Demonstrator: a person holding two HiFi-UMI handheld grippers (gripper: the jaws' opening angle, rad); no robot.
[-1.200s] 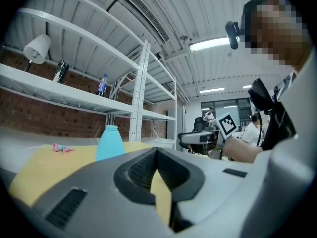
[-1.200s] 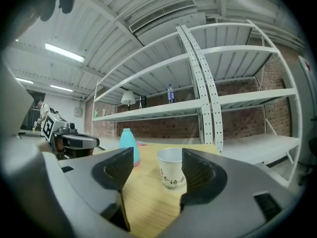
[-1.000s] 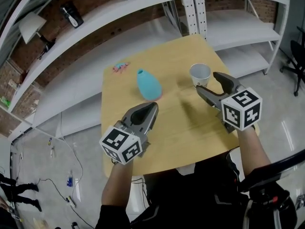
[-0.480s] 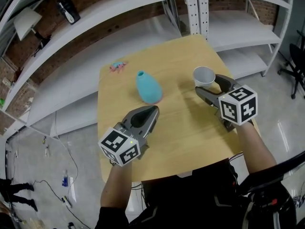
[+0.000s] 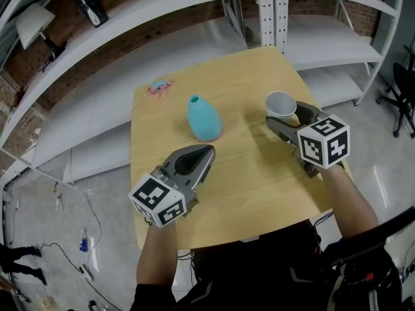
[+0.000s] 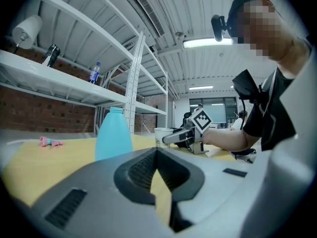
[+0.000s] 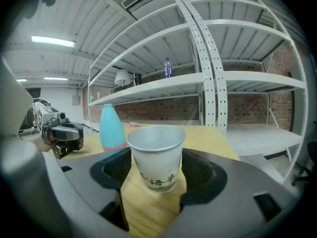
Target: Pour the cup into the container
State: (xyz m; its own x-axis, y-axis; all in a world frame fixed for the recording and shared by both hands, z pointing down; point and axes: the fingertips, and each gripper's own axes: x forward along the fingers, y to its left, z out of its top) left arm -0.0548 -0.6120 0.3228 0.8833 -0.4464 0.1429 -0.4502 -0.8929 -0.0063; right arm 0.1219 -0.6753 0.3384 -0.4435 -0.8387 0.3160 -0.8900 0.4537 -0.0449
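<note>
1. While the head view looks down on the wooden table (image 5: 246, 180) and both tools, only the right gripper view shows how the right gripper (image 7: 156, 175) stands to the paper cup (image 7: 155, 155). Its jaws are spread, one on each side of the cup, which stands upright on the tabletop between them. Whether the pads touch the cup wall I cannot tell.
2. From above, the cup (image 5: 281, 104) sits near the table's far right corner, inside the right gripper (image 5: 286, 113). Its inside looks pale, and I cannot make out any contents.
3. Dark print on the cup's side shows only in the right gripper view and is too small to read.
4. Seen in its own view, the left gripper (image 6: 157, 153) has its jaws drawn together at the tips with nothing between them. The head view agrees, with the left gripper (image 5: 206, 153) low over the table's near left part.
5. Upright and well apart from the cup, the teal container (image 5: 204, 118) stands beyond the left gripper's tip. Its narrow neck shows best in the left gripper view (image 6: 114, 132).
6. Across the table, the left gripper view also catches the cup (image 6: 162, 136) and the right gripper (image 6: 171, 139) side-on.
7. Near the far left corner lies a small pink thing (image 5: 158, 87), too blurred to name.
8. On the white shelving (image 7: 208, 78) stands a small bottle (image 7: 168, 67), which is cut off in the head view.
</note>
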